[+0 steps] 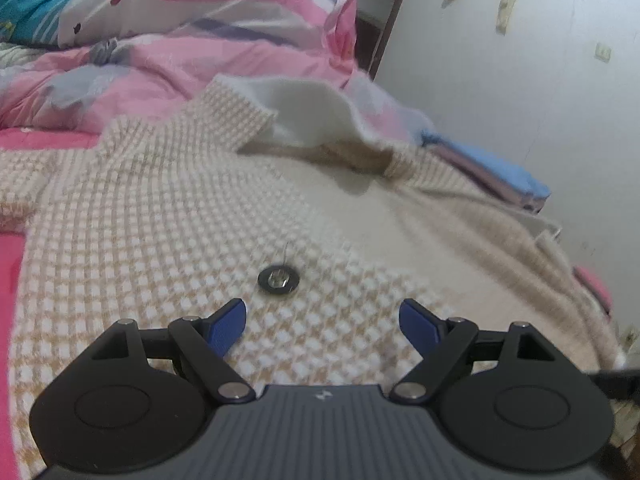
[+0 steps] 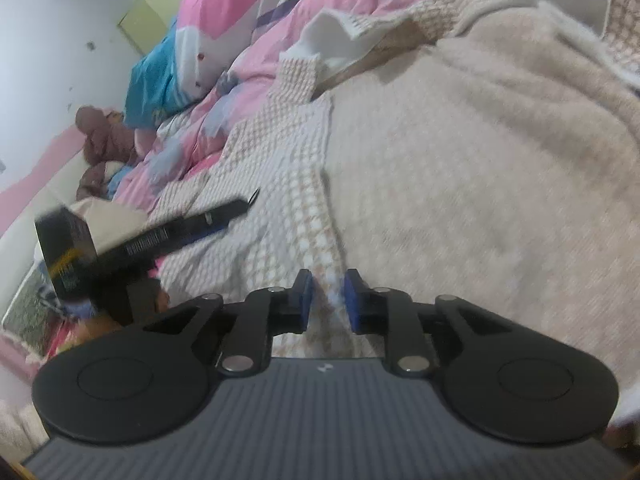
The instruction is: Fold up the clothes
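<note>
Your right claw (image 2: 328,300) is narrowed on the front edge band of the checked jacket (image 2: 280,168); whether it truly pinches the cloth you can't tell for sure, but it looks gripped. The band runs straight away from that claw toward the collar (image 2: 332,36). Your left claw (image 1: 322,320) hangs wide above the checked panel, just short of the button (image 1: 279,279). The jacket lies spread on the bed, the pink quilt (image 1: 180,52) bunched beyond the collar, a wall (image 1: 520,100) close on the lining side.

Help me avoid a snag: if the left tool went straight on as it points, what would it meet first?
Probably the dark round snap button on the checked jacket, just ahead of the open left tool; depth is unclear.
</note>
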Demonstrator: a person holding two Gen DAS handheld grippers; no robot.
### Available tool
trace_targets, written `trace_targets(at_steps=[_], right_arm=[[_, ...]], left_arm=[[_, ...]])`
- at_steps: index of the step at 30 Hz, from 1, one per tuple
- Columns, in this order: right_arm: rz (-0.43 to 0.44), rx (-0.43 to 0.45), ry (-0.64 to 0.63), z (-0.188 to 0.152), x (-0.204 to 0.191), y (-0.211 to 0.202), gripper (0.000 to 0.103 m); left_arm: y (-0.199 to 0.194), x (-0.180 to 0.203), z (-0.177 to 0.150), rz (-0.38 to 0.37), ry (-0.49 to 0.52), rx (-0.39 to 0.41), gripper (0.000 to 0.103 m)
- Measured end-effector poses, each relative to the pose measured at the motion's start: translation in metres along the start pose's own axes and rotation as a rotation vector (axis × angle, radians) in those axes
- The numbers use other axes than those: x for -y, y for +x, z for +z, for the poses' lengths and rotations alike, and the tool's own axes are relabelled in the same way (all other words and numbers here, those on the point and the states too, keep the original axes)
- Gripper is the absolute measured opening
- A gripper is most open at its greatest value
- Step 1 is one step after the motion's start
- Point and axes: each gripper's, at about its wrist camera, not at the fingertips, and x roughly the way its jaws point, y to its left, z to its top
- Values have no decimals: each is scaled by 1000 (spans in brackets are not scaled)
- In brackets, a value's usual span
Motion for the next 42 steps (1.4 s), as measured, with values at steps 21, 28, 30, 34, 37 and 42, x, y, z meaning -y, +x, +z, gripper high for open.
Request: trace_targets(at_steps=[21,28,30,34,37,42], right_arm=[[-37,79,-87,-12,0,-9,18],[-14,129,-229,-23,-21,-20,18],[7,147,-316,-27,-33,-22,18],[-38,47,-394,-38,-36,-3,15],[-72,39,-362,-34,-24,-15,13],[-136,34,-288,-30,-4,-43,13]], left_arm=[[60,61,30,116,440,-76,53],[81,68,24,106,464,-102,53],[81,64,24,95,437,-103,55],[81,60,25,92,413,-104,58],[82,59,26,97,406,-102,61],[82,57,26,96,385,-99,63]])
